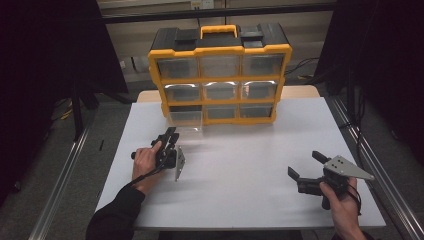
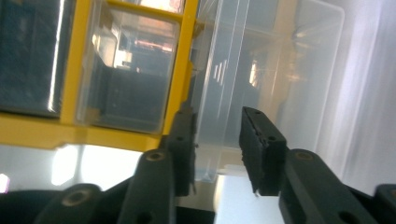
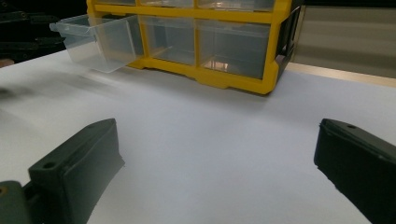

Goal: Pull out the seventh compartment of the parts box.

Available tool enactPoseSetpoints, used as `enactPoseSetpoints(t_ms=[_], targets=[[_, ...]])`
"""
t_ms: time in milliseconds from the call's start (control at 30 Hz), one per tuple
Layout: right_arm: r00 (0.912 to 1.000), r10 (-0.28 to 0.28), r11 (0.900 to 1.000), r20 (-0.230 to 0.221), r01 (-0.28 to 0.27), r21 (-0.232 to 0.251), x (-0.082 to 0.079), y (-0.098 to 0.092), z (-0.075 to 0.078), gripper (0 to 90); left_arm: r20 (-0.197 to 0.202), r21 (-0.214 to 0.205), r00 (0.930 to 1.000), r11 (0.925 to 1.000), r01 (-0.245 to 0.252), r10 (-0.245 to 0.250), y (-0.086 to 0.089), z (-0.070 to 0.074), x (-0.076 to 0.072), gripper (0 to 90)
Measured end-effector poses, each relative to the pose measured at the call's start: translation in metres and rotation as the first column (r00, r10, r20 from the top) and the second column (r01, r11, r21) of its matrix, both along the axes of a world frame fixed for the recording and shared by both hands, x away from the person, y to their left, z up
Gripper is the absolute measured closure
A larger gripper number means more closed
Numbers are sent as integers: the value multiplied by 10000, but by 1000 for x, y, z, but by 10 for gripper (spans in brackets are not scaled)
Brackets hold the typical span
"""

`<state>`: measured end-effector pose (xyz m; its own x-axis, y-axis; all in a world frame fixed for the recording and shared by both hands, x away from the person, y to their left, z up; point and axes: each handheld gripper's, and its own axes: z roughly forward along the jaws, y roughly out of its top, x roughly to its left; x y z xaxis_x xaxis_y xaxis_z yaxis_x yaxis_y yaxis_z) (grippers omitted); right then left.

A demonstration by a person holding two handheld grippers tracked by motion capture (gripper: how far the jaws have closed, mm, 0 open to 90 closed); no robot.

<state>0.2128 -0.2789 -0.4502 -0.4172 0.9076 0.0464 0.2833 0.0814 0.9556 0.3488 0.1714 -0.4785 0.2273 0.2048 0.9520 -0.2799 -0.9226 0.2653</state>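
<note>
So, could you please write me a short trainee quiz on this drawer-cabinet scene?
1. Which clear plastic drawer of the yellow-and-black plastic cabinet is pulled out? A top right, B centre, C bottom left.
2. True or false: the right tongs grip a drawer.
3. How many drawers does the cabinet have?
Key: 1 C. 2 False: they stand open and empty over the white table, away from the cabinet. 3 Nine.

One yellow organizer (image 1: 220,75) with nine clear drawers (image 1: 186,117), one pulled out, and two grippers (image 1: 169,139).
</note>
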Motion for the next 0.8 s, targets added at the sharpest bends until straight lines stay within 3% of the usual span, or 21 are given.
enactPoseSetpoints(t_ms=[33, 100, 133, 167, 200, 233, 267, 333, 433, 533, 600, 633, 667, 700, 733, 767, 800], targets=[[10000, 4, 10000, -31, -4, 16, 0, 0, 0, 1, -129, 77, 9999, 9999, -94, 95, 1, 2, 0, 618], [10000, 15, 10000, 11, -15, -5, 0, 0, 0, 1, -360, -592, 9993, 9982, -112, 91, 0, -1, 2, 552], [10000, 9, 10000, 3, -9, -7, 0, 0, 0, 2, -492, -445, 9985, 9987, -251, 229, 1, 1, 1, 482], [10000, 9, 10000, 3, -9, -7, 0, 0, 0, 2, -413, -231, 9979, 9985, -502, 492, 1, 3, 0, 482], [10000, 5, 10000, -36, -5, 15, 0, 0, 0, 2, -571, -705, 9977, 9967, -400, 360, 1, 3, 2, 449], [10000, 9, 10000, -23, -9, 7, 0, 0, 0, 2, -598, -981, 9979, 9947, -311, 254, 1, 3, 3, 352], [10000, 9, 10000, -23, -9, 7, 0, 0, 0, 2, -600, -734, 9961, 9949, -695, 651, 2, 6, 1, 352], [10000, 10, 10000, -21, -10, 7, 0, 0, 0, 2, -742, -1490, 9950, 9858, -780, 675, 2, 4, 5, 262], [10000, 4, 10000, -24, -4, 2, 0, 0, 0, 2, -1286, -1926, 9863, 9730, -1271, 1034, 3, 6, 6, 182], [10000, -4, 10000, -28, 4, 2, 0, 0, 0, 2, -1350, -2178, 9842, 9656, -1423, 1146, 3, 9, 7, 134], [10000, 14, 10000, -40, -14, -3, 0, 0, 0, 2, -1711, -2611, 9761, 9491, -1761, 1340, 3, 10, 6, 87], [10000, 2, 10000, -21, -2, -23, 0, 0, 0, 2, -1972, -3066, 9715, 9330, -1885, 1314, 3, 11, 6, 79], [10000, -9, 10000, -45, 9, -28, 0, 0, 0, 2, -2011, -3096, 9705, 9313, -1918, 1330, 4, 14, 6, 73], [10000, -28, 10000, -28, 28, -34, 0, 0, -1, 4, -2314, -3383, 9631, 9169, -2119, 1372, 4, 15, 6, 68], [10000, -28, 10000, -28, 28, -34, 0, 0, -1, 4, -2551, -3595, 9581, 9070, -2192, 1304, 5, 18, 6, 68], [10000, -8, 10000, -66, 8, -33, 1, 0, -1, 4, -3169, -4394, 9415, 8619, -2531, 1149, 5, 19, 6, 58], [9999, -33, 10000, -111, 33, -27, 0, 0, -1, 4, -3528, -4639, 9304, 8450, -2661, 993, 6, 22, 7, 64]])
